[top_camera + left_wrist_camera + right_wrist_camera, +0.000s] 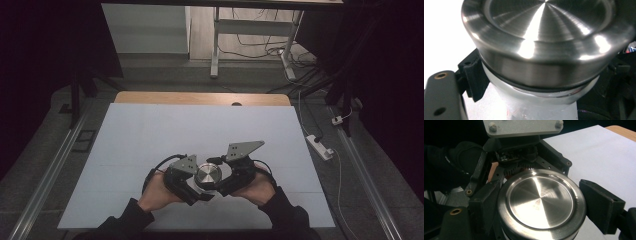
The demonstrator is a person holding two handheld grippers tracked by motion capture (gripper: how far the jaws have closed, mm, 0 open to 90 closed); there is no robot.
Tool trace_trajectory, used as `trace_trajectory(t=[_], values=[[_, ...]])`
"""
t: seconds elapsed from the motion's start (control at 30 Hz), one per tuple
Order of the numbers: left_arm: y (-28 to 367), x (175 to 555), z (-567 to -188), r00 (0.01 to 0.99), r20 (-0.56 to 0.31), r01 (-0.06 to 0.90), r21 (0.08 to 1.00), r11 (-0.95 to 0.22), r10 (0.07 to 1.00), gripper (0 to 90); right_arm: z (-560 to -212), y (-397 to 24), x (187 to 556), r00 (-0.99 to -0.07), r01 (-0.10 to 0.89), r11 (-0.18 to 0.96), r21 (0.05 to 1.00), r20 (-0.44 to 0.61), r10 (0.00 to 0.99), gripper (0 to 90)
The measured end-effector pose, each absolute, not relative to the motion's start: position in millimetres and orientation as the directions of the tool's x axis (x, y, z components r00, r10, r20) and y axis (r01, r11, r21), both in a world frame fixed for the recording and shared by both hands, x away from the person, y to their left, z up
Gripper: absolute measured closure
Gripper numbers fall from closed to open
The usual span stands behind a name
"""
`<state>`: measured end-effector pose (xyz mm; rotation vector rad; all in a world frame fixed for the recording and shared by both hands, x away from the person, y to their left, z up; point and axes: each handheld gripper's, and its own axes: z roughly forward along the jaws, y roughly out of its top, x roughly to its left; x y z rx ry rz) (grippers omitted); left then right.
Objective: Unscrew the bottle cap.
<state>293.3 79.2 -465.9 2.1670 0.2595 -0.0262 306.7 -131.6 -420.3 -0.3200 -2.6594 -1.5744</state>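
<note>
Near our edge of the white table top (150, 130), we hold a jar between both grippers.

Our left gripper (192, 186) is clamped on the pale, translucent cylindrical body (541, 106) of the jar, below the black seal ring, which steadies the vessel and leaves the top free. Our right gripper (222, 182) has its black jaws closed against the rim of the round brushed-steel lid (540, 200), one pad on each side, as the right gripper view shows. We judge this split grip is meant for twisting the lid off or on: one hand anchors the body, the other turns the cap. The jar sits between our two hands, low over the table; whether its base rests on the surface we cannot tell. The lid is still seated on the body.
</note>
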Motion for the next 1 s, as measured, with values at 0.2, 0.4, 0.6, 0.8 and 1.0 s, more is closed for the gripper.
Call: trace_trajectory(t=[0.2, 0.4, 0.6, 0.8, 1.0], values=[[80.4, 292.4, -465.4, 0.986, -0.116, 0.164, 0.819, -0.550, 0.120, 15.1, -419.1, -132.1, 305.7, -0.986, 0.161, 0.470, 0.868, 0.126, 0.105, 19.7], [80.4, 292.0, -464.3, 0.981, -0.111, 0.181, 0.821, -0.541, 0.160, 15.1, -419.3, -133.4, 306.2, -0.986, 0.163, 0.458, 0.874, 0.132, 0.098, 18.0], [82.2, 295.5, -465.1, 0.949, -0.114, 0.259, 0.812, -0.523, 0.293, 15.1, -414.6, -130.2, 302.8, -0.946, 0.236, 0.421, 0.876, 0.109, 0.304, 12.1], [81.0, 294.9, -463.7, 0.924, -0.105, 0.296, 0.804, -0.516, 0.367, 15.1, -420.9, -121.3, 297.2, -0.892, 0.296, 0.375, 0.878, 0.114, 0.438, 14.0], [79.8, 293.5, -463.0, 0.924, -0.104, 0.296, 0.804, -0.515, 0.369, 15.1, -422.7, -118.6, 293.3, -0.894, 0.274, 0.369, 0.888, 0.094, 0.439, 19.6]])
